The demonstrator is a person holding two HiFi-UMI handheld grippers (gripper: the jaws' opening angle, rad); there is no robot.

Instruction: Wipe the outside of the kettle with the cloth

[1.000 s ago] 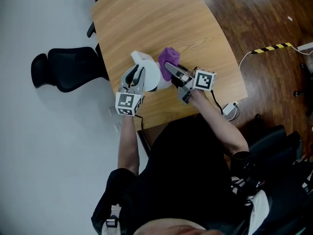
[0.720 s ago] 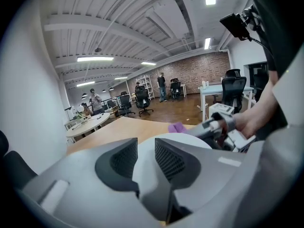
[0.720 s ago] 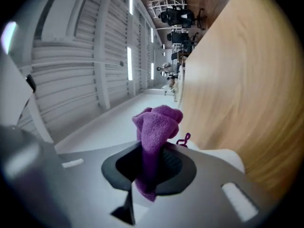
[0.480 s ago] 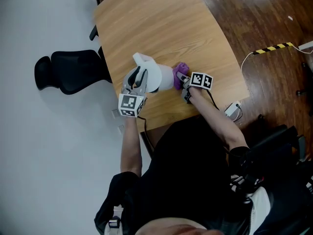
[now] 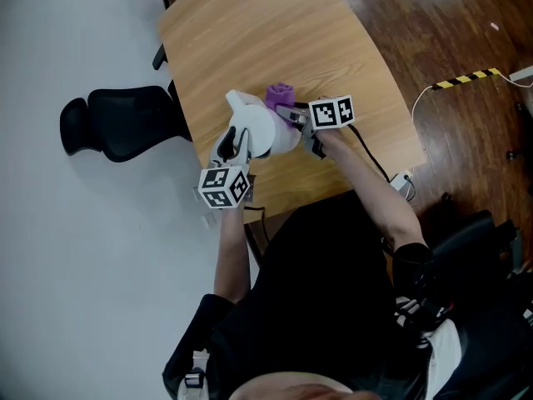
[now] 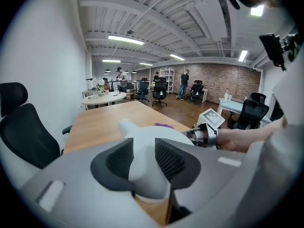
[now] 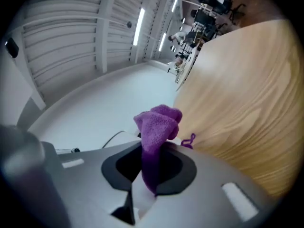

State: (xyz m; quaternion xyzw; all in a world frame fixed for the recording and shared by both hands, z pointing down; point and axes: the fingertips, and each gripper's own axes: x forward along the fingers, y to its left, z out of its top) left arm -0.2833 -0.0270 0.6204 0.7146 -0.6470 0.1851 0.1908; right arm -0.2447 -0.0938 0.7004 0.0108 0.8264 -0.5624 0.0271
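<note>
A white kettle (image 5: 262, 129) stands near the wooden table's (image 5: 275, 32) front edge, spout toward the far left. My left gripper (image 5: 236, 145) holds it from the near side. In the left gripper view its jaws are opening slightly, and the pads still lie against the white kettle (image 6: 142, 132) between them (image 6: 143, 156). My right gripper (image 5: 290, 115) comes in from the right, shut on a purple cloth (image 5: 280, 94) that rests at the kettle's far upper side. In the right gripper view the cloth (image 7: 159, 122) bunches up out of the shut jaws (image 7: 148, 172).
A black office chair (image 5: 117, 119) stands on the pale floor left of the table. A cable with a white plug (image 5: 400, 182) lies on the wood floor at the right, past yellow-black tape (image 5: 462, 80). Bare tabletop stretches beyond the kettle.
The right gripper dropped with the cloth to the kettle's right side, then swept up to its far upper side. The left gripper rolled a little while staying on the kettle.
</note>
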